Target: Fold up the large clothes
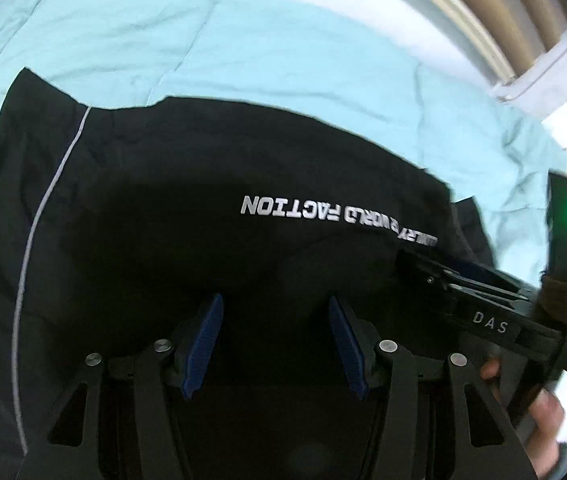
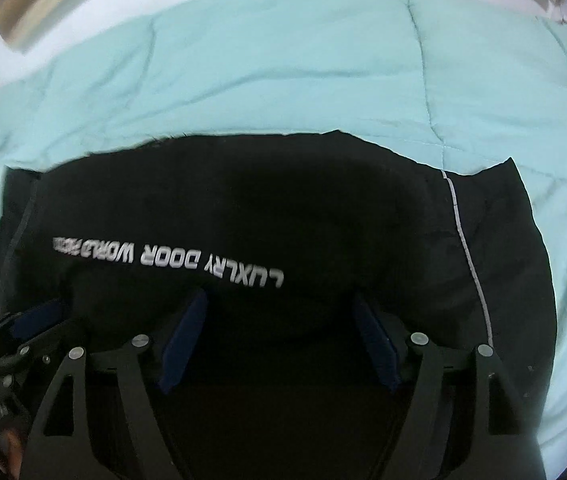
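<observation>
One black garment (image 1: 155, 208), white lettering, seemingly folded

1. I see the garment (image 1: 203, 184) lying on the quilt (image 1: 163, 40), filling the lower frame.
2. Quilt extends above it.
3. The right gripper (image 1: 443, 276) enters lower right in my left view.

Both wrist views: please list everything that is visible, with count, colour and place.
garment: one, black, white lettering and thin pale stripes, spread on the quilt.
quilt: one, light blue-green, under the garment.
frame: one, beige, beyond the quilt.
left tongs: one, black with blue pads, open, above the garment.
right tongs: one, black with blue pads, open, above the garment.
hand: one, gripping the right tongs' handle.
</observation>
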Demonstrator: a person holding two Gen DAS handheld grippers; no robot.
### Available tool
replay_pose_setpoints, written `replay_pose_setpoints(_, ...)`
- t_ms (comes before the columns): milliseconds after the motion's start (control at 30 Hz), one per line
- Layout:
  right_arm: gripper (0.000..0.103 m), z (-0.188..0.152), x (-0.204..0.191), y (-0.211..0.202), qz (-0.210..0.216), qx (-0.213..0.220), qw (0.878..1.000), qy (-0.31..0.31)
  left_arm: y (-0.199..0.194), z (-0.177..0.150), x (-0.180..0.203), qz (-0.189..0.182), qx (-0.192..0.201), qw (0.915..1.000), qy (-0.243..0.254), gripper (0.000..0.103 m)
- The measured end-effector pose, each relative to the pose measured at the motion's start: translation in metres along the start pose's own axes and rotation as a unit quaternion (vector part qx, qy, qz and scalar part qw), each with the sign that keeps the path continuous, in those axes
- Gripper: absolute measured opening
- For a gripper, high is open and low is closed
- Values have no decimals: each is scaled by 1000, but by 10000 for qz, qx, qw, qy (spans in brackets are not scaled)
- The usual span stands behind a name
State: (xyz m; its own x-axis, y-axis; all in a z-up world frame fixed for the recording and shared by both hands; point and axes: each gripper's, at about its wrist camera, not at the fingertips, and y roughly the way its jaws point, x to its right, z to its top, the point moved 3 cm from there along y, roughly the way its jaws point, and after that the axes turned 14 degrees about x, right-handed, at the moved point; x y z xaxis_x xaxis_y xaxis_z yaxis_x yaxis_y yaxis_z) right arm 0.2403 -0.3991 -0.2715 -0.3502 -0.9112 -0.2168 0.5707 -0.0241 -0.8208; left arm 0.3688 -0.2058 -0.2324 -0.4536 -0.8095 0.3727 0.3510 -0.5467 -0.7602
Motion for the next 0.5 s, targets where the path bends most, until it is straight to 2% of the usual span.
replay_pose_setpoints(67,77,-5,9,-25,239,175,9995,150,-21,1,-5,-125,105,9998,-146,57)
replay_pose_setpoints(200,77,-18,30,-66,336,293,9986,284,-68,-6,-18,-66,402,9991,-129,57)
replay_pose_setpoints(367,77,-49,61,-108,220,306,9966,729,-121,-26,-44,268,603,9976,-227,57)
replay_pose_setpoints(500,79,-65,93,-129,21,259,9926,1188,-153,-38,-78,519,509,9959,-535,57)
